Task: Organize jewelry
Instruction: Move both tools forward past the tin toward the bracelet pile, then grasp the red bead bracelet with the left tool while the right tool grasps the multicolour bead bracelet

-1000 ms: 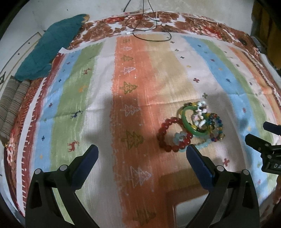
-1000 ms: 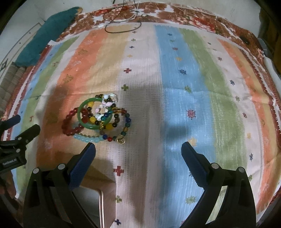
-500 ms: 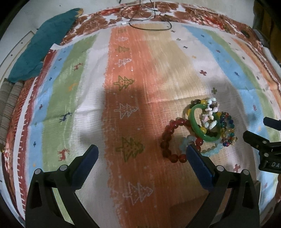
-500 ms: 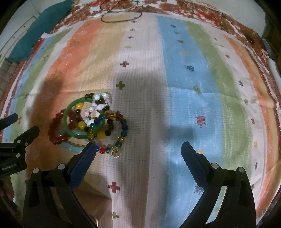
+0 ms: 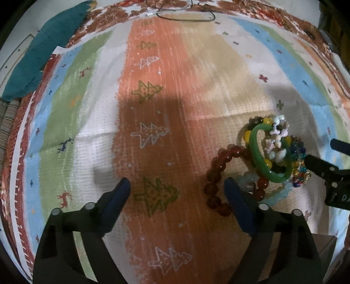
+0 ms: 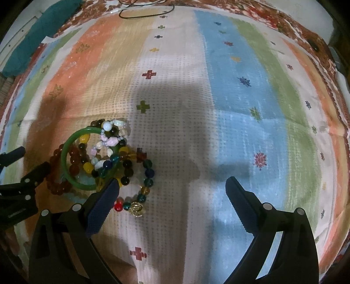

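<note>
- My left gripper [image 5: 177, 192] points steeply down at the striped cloth [image 5: 153, 104]; its jaws are closing, with only bare orange cloth and a green tree print between them
- My right gripper [image 6: 172, 190] hangs beside it with jaws spread wide and nothing but pale cloth between them
- The jewelry is one tangled pile of bracelets on the cloth, between my two grippers: off the right finger [image 5: 236, 203] of my left gripper, off the left finger [image 6: 105, 201] of my right
- A green bangle [image 6: 72, 174] lies tilted on top of the pile, resting over a red bead bracelet [image 5: 213, 174] and a pale blue bead one [image 5: 282, 193]
- A pink and white shell strand [image 6: 109, 142] crosses the bangle, and a multicoloured bead bracelet with a gold charm [image 6: 136, 208] lies at the pile's right side
- At the far edge of the cloth lie a black cord [image 5: 186, 16] and a teal cloth [image 5: 46, 56] off to the left
</note>
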Action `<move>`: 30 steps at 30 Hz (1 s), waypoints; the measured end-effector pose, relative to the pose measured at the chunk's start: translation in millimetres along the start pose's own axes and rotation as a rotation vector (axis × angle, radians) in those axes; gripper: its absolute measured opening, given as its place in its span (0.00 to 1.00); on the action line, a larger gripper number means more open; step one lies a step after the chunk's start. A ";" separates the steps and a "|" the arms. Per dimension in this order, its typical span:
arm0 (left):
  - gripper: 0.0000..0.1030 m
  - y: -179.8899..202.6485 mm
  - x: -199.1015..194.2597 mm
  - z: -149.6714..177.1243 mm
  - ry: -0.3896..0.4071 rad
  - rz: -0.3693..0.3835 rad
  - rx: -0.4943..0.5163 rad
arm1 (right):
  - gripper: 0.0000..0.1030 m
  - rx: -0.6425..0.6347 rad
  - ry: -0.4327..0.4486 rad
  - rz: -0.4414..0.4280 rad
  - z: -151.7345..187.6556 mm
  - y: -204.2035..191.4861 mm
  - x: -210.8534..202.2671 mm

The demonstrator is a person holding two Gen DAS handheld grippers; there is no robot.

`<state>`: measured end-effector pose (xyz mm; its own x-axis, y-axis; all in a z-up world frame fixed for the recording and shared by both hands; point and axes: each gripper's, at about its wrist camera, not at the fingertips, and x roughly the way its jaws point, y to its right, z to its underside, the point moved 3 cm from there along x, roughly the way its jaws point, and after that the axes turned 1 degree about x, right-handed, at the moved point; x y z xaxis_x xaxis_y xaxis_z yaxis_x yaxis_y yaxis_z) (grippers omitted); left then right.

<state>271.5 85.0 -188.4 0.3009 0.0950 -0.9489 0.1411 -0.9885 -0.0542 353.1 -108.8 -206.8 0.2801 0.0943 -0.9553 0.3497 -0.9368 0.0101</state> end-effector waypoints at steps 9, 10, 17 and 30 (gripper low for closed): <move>0.68 8.2 14.2 2.6 -0.009 -0.012 0.062 | 0.78 -0.023 -0.022 0.011 -5.9 -8.4 19.3; 0.65 9.1 14.5 2.4 -0.010 -0.009 0.063 | 0.77 -0.027 -0.022 0.010 -6.9 -9.1 19.8; 0.23 10.4 13.0 0.9 -0.022 0.019 0.051 | 0.55 -0.052 -0.017 0.044 -12.4 -12.1 22.2; 0.13 1.4 -2.0 0.9 -0.012 0.028 0.016 | 0.10 -0.024 0.016 0.034 -20.6 -1.3 10.6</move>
<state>270.2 83.3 -186.8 0.2927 0.0662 -0.9539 0.1177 -0.9925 -0.0328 374.0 -99.7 -210.9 0.3066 0.0684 -0.9494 0.3614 -0.9311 0.0496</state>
